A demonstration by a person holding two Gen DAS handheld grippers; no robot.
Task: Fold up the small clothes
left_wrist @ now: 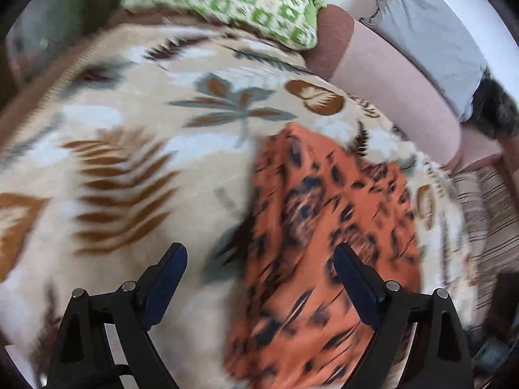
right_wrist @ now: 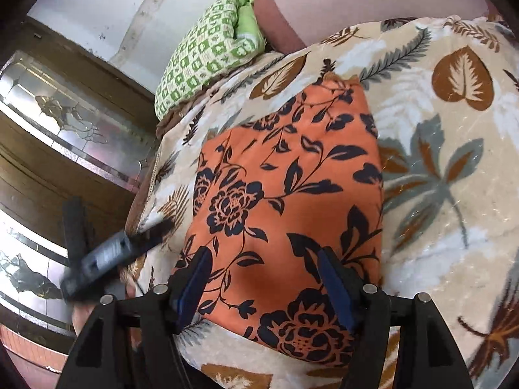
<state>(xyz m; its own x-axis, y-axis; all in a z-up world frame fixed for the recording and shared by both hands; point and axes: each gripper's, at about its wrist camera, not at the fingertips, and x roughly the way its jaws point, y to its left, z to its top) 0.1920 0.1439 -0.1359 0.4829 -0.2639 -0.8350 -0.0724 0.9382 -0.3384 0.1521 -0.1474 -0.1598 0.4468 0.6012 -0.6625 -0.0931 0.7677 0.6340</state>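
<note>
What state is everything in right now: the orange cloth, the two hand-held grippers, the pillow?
Orange floral cloth: lying flat on the leaf-print blanket, held by neither gripper.
Left hand-held gripper: open, above the cloth, blurred by motion.
Right hand-held gripper: open, over the cloth's near end.
Green patterned pillow: resting at the blanket's far edge.

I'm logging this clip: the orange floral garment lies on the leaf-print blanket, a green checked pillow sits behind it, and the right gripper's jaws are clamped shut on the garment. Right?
Not quite. The right gripper has its jaws spread open over the orange floral garment, gripping nothing, as the right wrist view shows. The garment does lie on the leaf-print blanket, with the green checked pillow behind it.
</note>
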